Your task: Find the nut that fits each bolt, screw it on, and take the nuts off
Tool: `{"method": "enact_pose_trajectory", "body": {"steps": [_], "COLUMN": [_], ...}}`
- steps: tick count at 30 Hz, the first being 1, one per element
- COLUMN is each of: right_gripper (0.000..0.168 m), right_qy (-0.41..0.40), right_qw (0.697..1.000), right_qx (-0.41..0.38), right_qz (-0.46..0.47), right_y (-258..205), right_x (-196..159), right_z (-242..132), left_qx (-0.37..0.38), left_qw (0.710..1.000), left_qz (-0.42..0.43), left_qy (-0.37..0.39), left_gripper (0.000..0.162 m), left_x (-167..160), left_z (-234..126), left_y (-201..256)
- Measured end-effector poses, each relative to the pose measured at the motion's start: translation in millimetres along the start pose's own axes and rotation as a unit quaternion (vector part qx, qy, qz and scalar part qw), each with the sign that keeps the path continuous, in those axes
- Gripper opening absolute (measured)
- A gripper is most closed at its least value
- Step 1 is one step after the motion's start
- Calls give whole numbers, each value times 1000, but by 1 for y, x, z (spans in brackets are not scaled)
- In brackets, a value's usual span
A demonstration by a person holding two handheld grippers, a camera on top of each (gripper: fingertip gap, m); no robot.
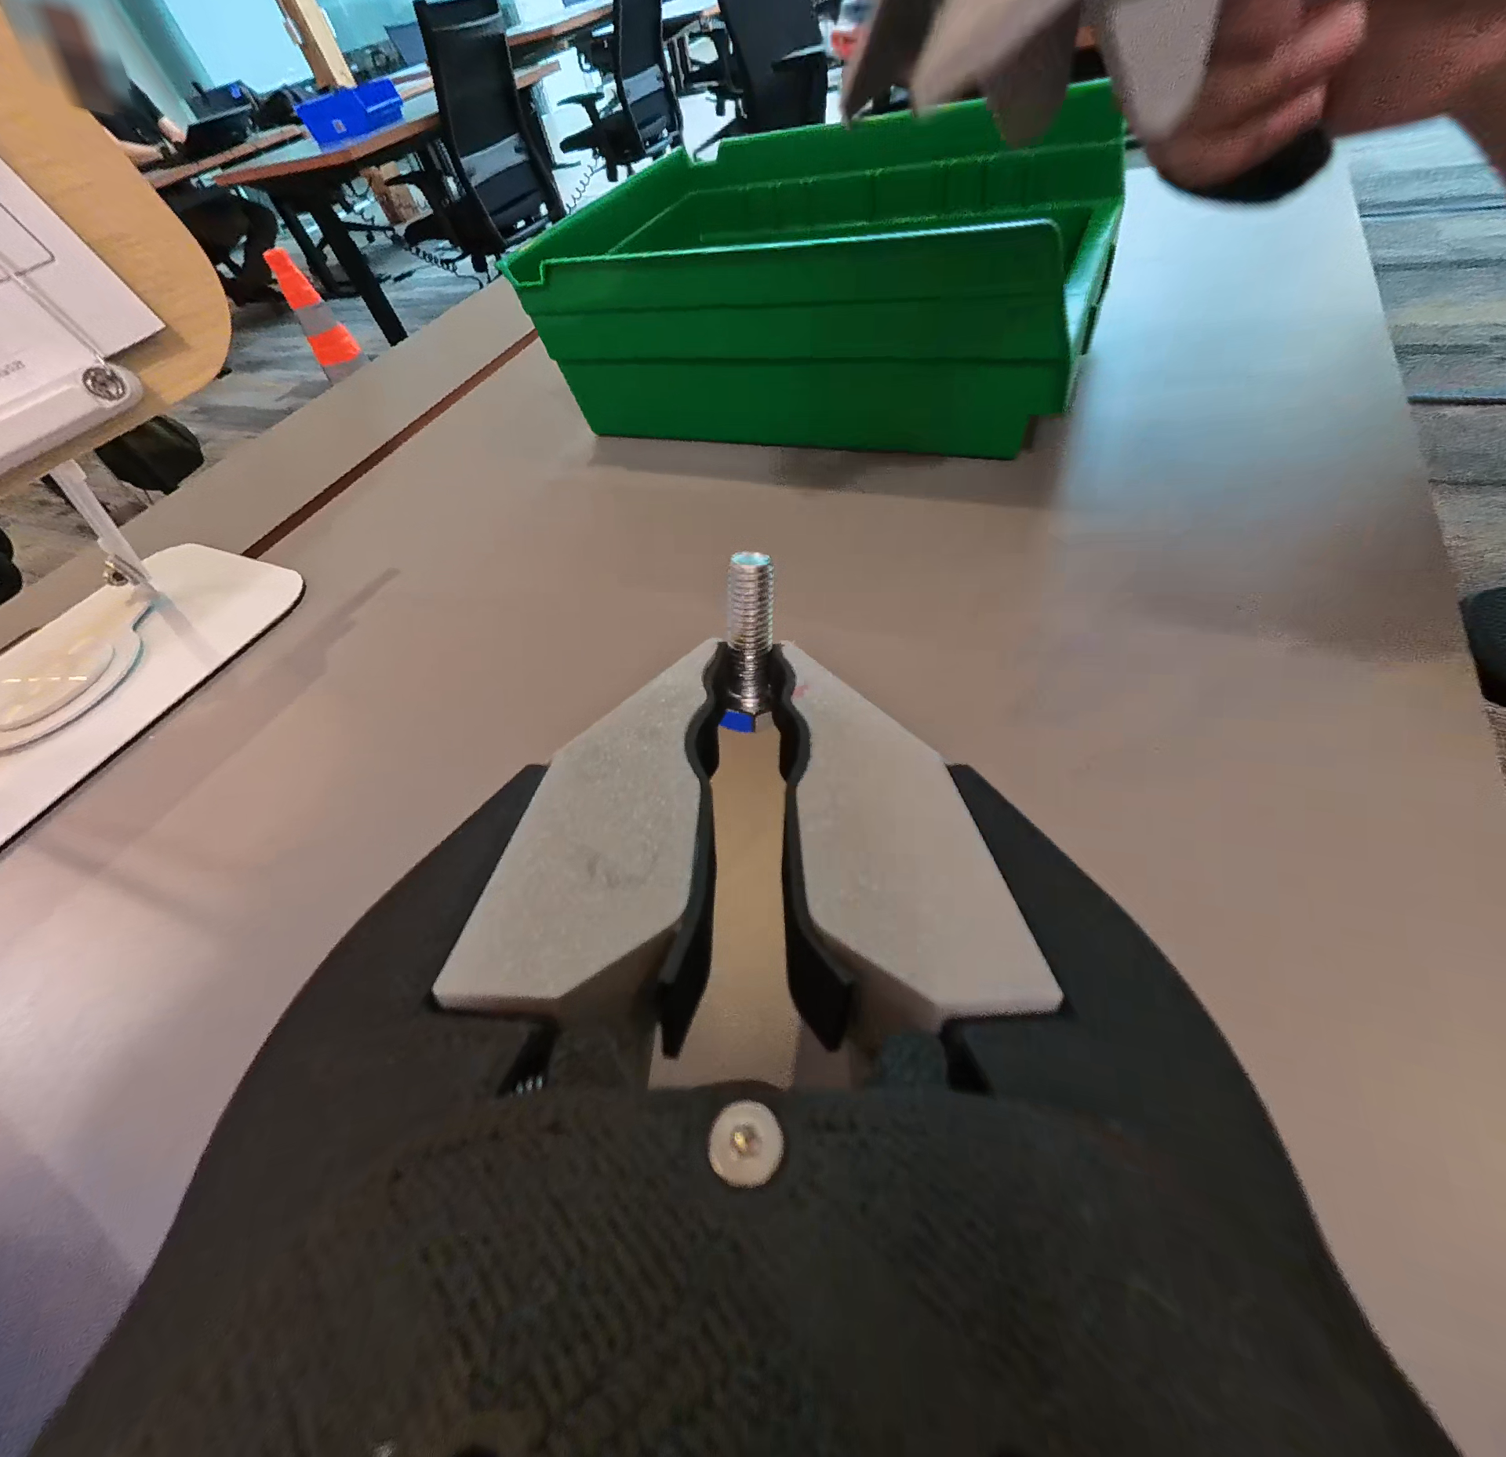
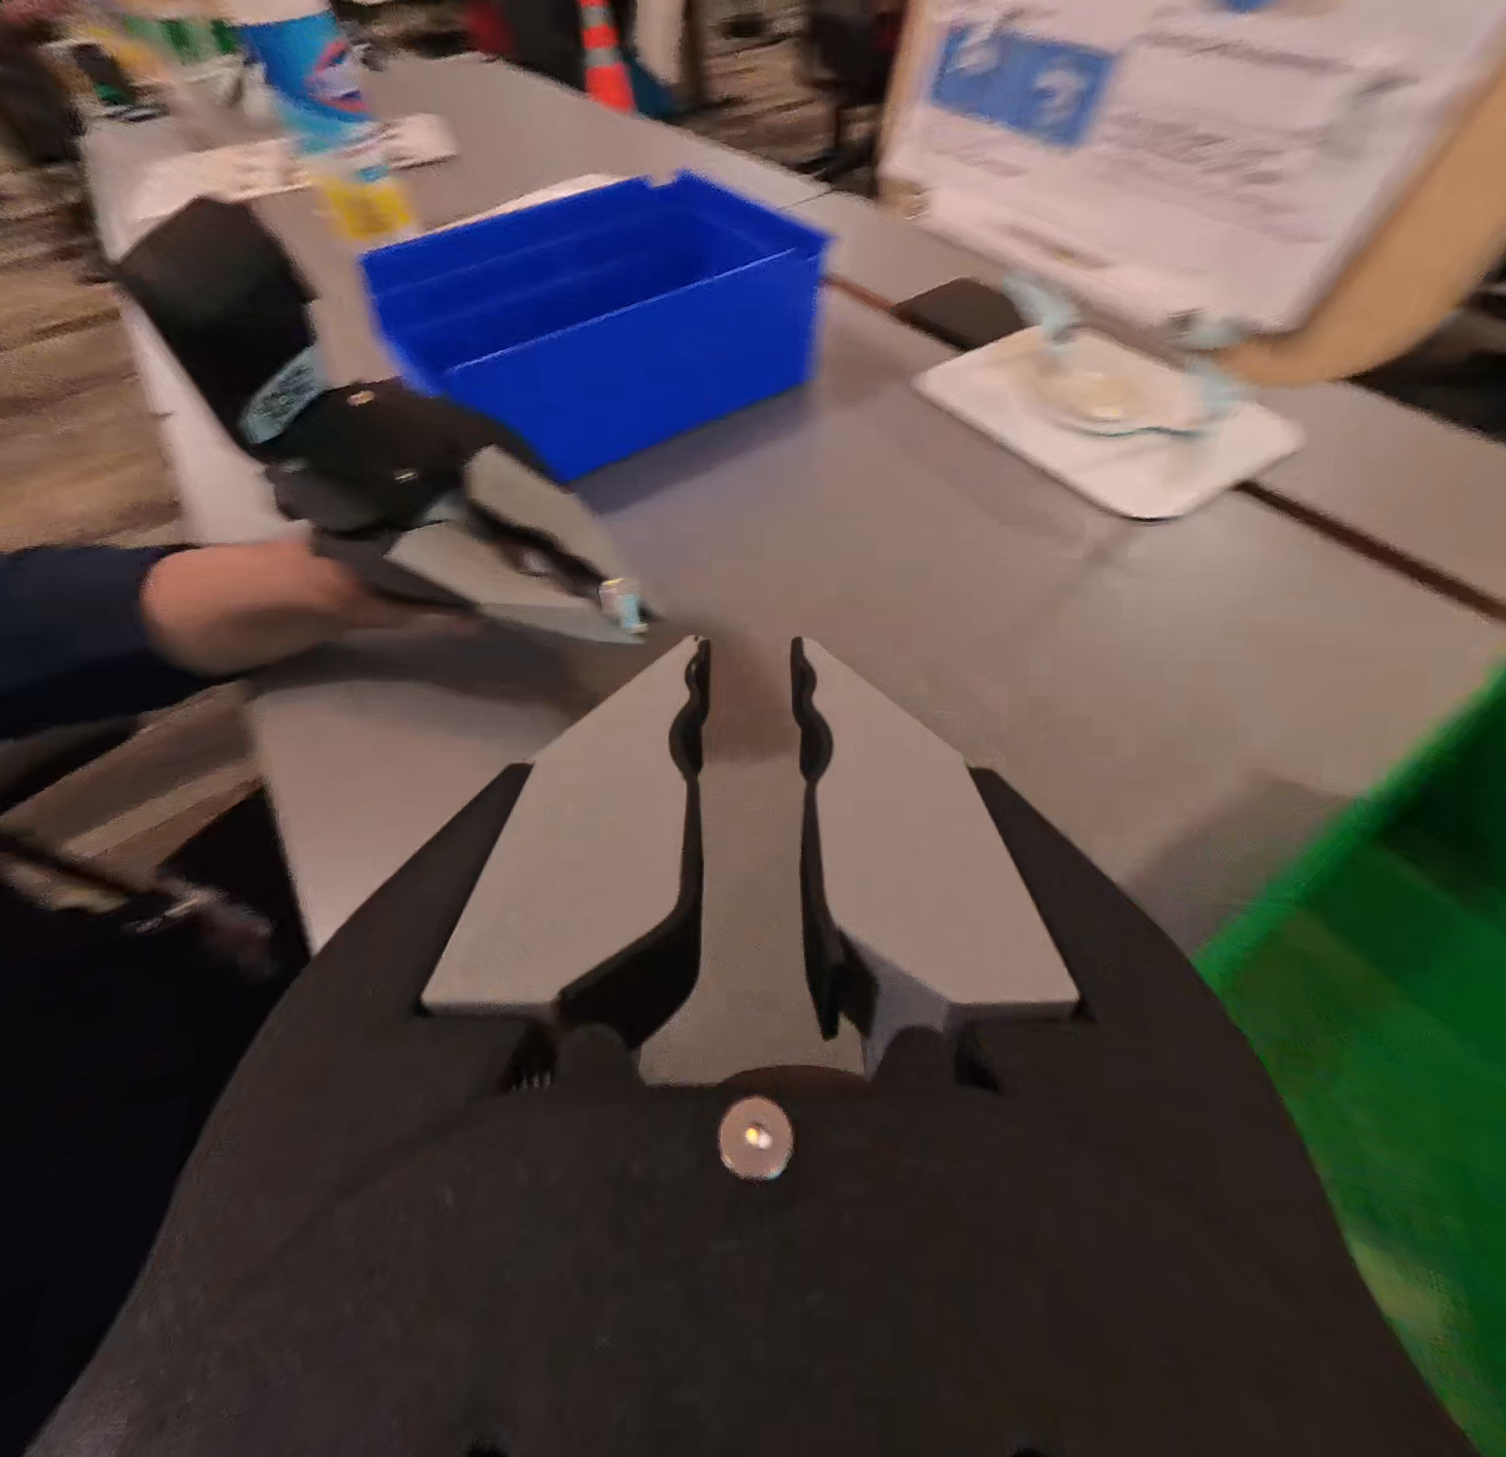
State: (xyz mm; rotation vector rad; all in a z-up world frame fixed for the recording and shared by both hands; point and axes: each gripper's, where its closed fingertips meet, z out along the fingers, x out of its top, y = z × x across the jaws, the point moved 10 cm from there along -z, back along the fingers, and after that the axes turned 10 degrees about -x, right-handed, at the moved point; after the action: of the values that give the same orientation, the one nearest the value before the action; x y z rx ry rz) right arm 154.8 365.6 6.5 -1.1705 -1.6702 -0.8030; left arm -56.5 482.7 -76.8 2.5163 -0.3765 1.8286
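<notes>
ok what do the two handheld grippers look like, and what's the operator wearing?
Both match: the left gripper and right gripper have a black, textured body with a silver screw at the centre and two flat grey fingers tapering to points, lined with wavy black pads. No cables are visible. In the right wrist view a dark navy sleeve shows.

bolt (image 1: 750,619) | silver, threaded (blue-marked head) | upright, clamped in left claw (image 1: 748,688)

The right gripper (image 2: 750,652) hangs over the gray table (image 2: 1019,603) with its two fingers apart and nothing between them. To its left, the left gripper (image 2: 627,603) holds something small, maybe a bolt (image 2: 621,599). A blue bin (image 2: 619,334) sits farther back, and a green bin (image 2: 1385,969) is at the right edge.
</notes>
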Motion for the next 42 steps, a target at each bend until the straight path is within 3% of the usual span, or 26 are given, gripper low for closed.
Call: {"method": "enact_pose_trajectory", "body": {"steps": [4,9,13,23,28,36,39,42], "right_gripper": [18,23,7,6,7,7,6,6], "right_qy": [-7,-17,0,-1,15,82,75,3], "right_qw": [999,995,994,999,999,978,960,933], "right_qx": [41,66,73,18,-29,-194,-269,-360], "right_qz": [6,68,78,39,29,12,12,-7], "right_y": [-43,-54,-56,-56,-43,16,46,80], "right_x": [-14,-27,-29,-33,-25,-1,-6,-25], "right_z": [41,81,88,87,65,-35,-68,-86], "left_qx": [-3,-3,1,4,4,6,3,4], "left_qw": [1000,999,999,999,1000,1000,1000,1000], "left_qz": [10,38,42,33,11,11,16,18], "left_qy": [6,10,-1,-16,13,-1,-4,-8], "left_gripper": [7,7,7,8,12,11,9,9], "left_x": [1,4,3,0,3,2,2,1], "left_z": [-1,-2,0,4,-3,-2,-1,0], "left_y": [3,8,8,7,2,1,3,3]}}
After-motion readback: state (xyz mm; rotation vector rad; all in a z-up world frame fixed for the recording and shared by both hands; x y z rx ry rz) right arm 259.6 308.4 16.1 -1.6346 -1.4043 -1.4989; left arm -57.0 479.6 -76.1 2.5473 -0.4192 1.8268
